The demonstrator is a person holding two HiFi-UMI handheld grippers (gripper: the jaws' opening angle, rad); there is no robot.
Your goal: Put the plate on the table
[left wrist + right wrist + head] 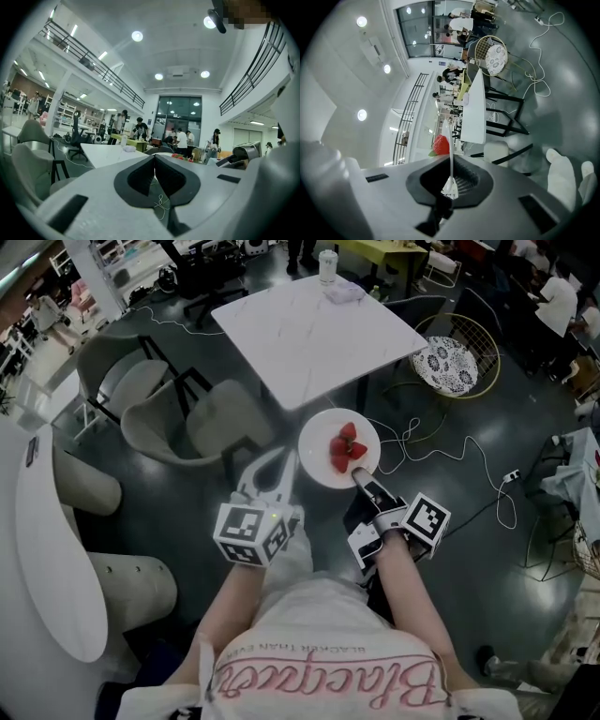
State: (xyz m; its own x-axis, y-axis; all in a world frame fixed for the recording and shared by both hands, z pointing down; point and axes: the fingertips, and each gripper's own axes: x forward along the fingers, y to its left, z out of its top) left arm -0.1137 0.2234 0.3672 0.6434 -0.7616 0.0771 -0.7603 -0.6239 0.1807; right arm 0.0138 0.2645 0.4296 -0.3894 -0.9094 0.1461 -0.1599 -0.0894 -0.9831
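A white plate (323, 444) with a few strawberries (345, 448) on it hangs over the dark floor, just short of the near corner of the white marble table (309, 334). My right gripper (359, 476) is shut on the plate's near rim. In the right gripper view the plate (450, 140) shows edge-on between the jaws of the right gripper (451, 164), with one strawberry (440, 144) beside it. My left gripper (284, 457) hovers to the left of the plate, shut on nothing. In its own view the tips of the left gripper (154, 159) meet.
A cup (327, 266) and a crumpled cloth (345, 292) sit at the table's far edge. Two grey chairs (178, 418) stand left of the table, and a wire chair with a patterned cushion (445, 364) stands to the right. Cables (469, 465) trail on the floor. A white curved counter (47, 559) runs along the left.
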